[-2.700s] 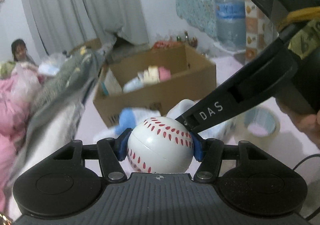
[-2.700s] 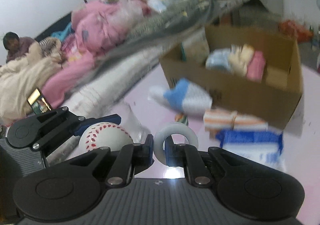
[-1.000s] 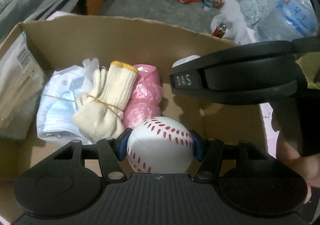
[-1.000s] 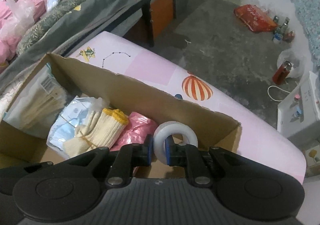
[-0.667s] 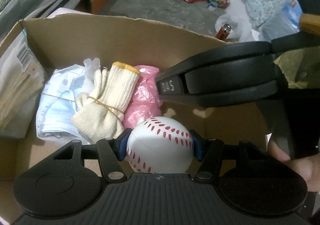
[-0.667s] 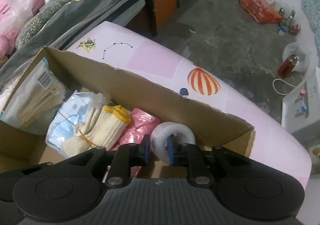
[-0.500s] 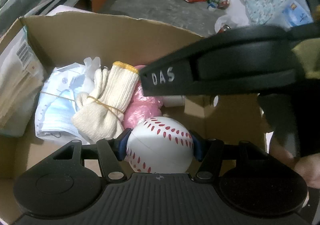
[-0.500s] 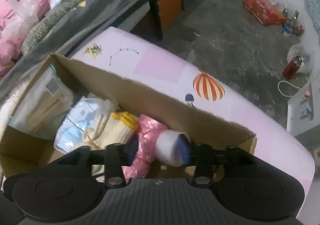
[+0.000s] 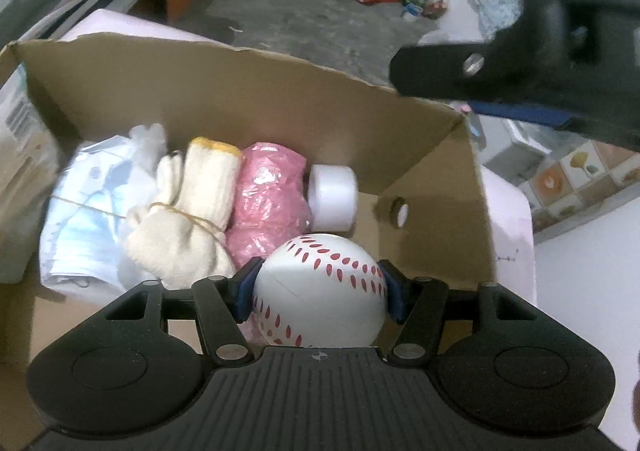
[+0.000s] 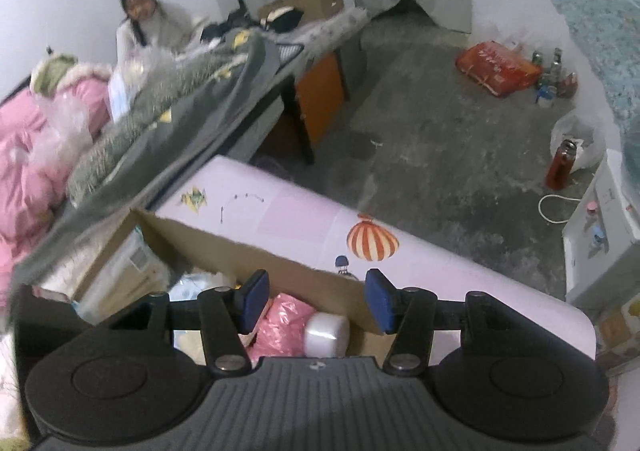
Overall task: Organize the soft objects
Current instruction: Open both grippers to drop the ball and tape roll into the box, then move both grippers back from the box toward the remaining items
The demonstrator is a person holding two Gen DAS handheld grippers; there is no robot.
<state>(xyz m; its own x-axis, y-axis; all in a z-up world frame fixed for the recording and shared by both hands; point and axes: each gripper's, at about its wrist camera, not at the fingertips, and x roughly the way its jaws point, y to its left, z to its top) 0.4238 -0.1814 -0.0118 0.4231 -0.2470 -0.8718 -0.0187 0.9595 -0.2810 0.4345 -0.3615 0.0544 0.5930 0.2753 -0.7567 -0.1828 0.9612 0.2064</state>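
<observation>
Baseball (image 9: 320,289) sits pinched in the left gripper (image 9: 320,291), so lower it into the box (image 9: 240,91) beside the tape roll (image 9: 333,197) before releasing, while the right gripper (image 10: 316,301), jaws just opened and empty, keeps clear.

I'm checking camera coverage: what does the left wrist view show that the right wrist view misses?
Only the left wrist view: the baseball clamped in the left gripper, and the cream gloves. Only the right wrist view: the right gripper's jaws open and empty, and the balloon print. Both: the cardboard box, pink bag and white roll.
</observation>
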